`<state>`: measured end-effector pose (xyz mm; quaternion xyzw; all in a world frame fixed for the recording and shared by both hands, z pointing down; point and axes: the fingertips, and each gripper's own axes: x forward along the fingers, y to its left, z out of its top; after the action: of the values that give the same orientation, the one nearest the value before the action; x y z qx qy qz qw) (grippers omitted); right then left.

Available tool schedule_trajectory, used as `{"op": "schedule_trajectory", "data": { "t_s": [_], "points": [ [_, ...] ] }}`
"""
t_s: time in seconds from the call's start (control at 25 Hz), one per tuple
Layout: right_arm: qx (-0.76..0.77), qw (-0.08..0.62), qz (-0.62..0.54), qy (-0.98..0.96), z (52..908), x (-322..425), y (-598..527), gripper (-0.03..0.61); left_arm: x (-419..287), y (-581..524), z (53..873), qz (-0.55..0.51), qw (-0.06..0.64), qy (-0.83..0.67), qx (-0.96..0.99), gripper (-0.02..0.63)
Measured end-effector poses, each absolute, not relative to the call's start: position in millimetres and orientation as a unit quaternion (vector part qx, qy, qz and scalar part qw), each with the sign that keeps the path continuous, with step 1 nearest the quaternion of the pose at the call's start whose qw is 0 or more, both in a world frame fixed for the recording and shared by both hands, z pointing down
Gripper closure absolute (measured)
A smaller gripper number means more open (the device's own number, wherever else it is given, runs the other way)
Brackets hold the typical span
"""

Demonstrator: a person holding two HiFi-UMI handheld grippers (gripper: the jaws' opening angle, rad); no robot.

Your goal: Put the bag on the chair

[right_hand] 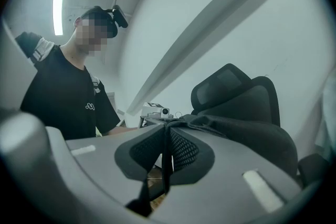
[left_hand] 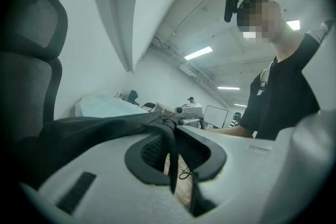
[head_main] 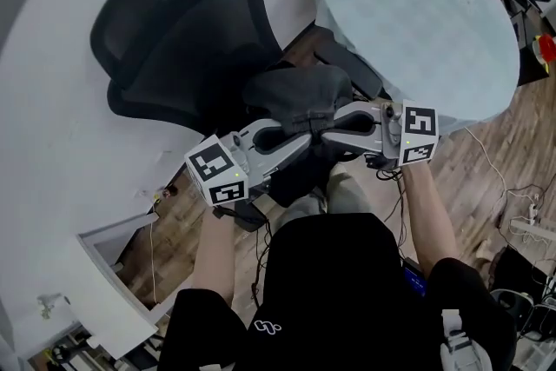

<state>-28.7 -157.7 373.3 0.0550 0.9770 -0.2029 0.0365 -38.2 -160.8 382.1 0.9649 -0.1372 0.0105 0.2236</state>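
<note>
Head view: left hand-held gripper [head_main: 298, 139] and right hand-held gripper [head_main: 328, 135] meet tip to tip, both pinching the dark bag [head_main: 295, 91]. The bag is held up in front of the black chair [head_main: 174, 22], beside the round desk [head_main: 417, 13].

Left gripper view: jaws narrow, clamped on bag fabric [left_hand: 94, 131]; chair [left_hand: 26, 76] at left.

Right gripper view: jaws narrow, gripping the bag [right_hand: 247, 131]; chair [right_hand: 236, 92] behind.

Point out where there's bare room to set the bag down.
The round tabletop is bare, bordered by the wall and the chair. The chair's seat beside the bag looks free. Crowded: between them, where the left gripper and right gripper hold the bag.
</note>
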Motion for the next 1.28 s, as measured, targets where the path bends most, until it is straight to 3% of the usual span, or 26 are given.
{"op": "schedule_trajectory", "data": {
  "t_s": [0.64, 0.96, 1.12, 1.28],
  "points": [
    [0.024, -0.022, -0.284, 0.958, 444.3, -64.3, -229.1, 0.538, -73.0, -230.2, 455.0, 0.015, 0.307, -0.179, 0.935, 0.575],
    [-0.07, -0.025, -0.329, 0.941, 485.2, -64.8, -298.0, 0.538, -74.1, -300.1, 498.1, 0.056, 0.327, -0.171, 0.928, 0.575],
    [-0.139, -0.044, -0.37, 0.917, 529.1, -63.7, -336.6, 0.538, -72.4, -339.6, 541.6, 0.062, 0.379, -0.203, 0.901, 0.578],
    [-0.169, -0.005, -0.41, 0.896, 542.8, -59.7, -365.0, 0.533, -71.4, -366.7, 554.6, 0.02, 0.409, -0.236, 0.881, 0.58]
  ]
}}
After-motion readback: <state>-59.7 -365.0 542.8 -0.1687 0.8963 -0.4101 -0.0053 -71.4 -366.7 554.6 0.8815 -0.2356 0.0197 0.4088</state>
